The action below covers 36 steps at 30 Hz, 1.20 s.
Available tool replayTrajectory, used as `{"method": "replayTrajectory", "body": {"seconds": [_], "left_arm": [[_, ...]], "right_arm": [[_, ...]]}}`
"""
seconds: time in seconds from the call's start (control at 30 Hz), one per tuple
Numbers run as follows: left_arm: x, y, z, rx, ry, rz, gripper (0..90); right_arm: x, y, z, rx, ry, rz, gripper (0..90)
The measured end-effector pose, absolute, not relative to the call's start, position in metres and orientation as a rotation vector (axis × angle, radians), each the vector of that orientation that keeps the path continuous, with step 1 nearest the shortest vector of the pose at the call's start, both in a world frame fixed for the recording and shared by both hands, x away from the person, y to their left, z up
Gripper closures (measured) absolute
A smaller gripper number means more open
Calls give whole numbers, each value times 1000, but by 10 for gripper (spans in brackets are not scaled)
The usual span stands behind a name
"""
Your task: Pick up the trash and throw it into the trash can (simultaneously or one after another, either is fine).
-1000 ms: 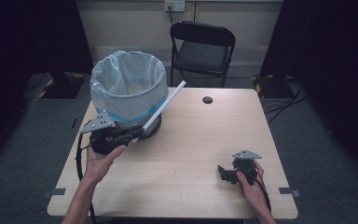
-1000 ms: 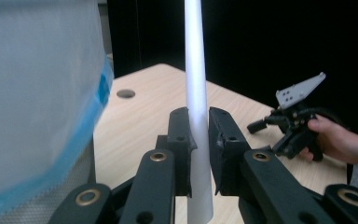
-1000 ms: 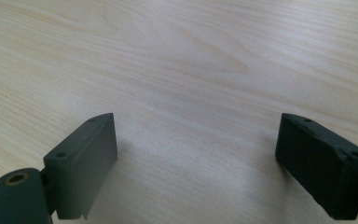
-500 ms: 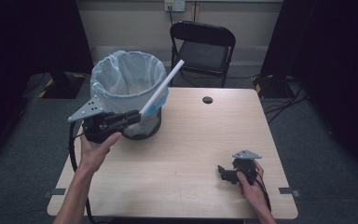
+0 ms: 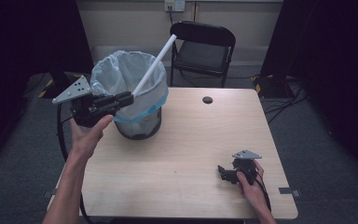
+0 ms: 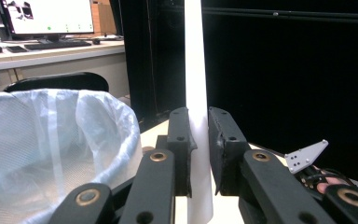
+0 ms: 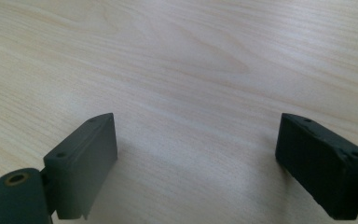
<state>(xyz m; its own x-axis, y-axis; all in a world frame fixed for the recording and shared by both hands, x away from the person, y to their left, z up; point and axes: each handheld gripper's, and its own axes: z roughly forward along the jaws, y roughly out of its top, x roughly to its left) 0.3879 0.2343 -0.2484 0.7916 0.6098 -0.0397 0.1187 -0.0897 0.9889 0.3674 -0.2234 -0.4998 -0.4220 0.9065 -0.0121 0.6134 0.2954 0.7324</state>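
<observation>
A plain white tube [image 5: 153, 66] at upper centre. The bin [image 5: 137, 127] is black, lined with a translucent pale-blue bag [image 5: 103, 74]. Both tools [image 5: 127, 98] [image 5: 221, 172] are black with grey plates. The surface [image 5: 177, 140] is light wood grain. Black chair [image 5: 203, 51] behind.

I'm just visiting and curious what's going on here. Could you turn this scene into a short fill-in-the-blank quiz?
1. The left gripper is clamped on a white ____.
2. The bin is lined with a plastic ____.
3. The right gripper rests on the table with its jaws ____.

Missing words: tube; bag; open
</observation>
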Motion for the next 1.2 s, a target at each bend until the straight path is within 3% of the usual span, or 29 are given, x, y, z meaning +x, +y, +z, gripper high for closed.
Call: {"method": "replayTrajectory", "body": {"seconds": [0.87, 1.2], "left_arm": [[423, 243, -211, 1580, 631, 528, 799], [450, 256, -215, 1569, 724, 564, 799]], "right_arm": [[367, -223, -500, 1358, 2142, 924, 118], [367, -223, -500, 1358, 2142, 924, 118]]}}
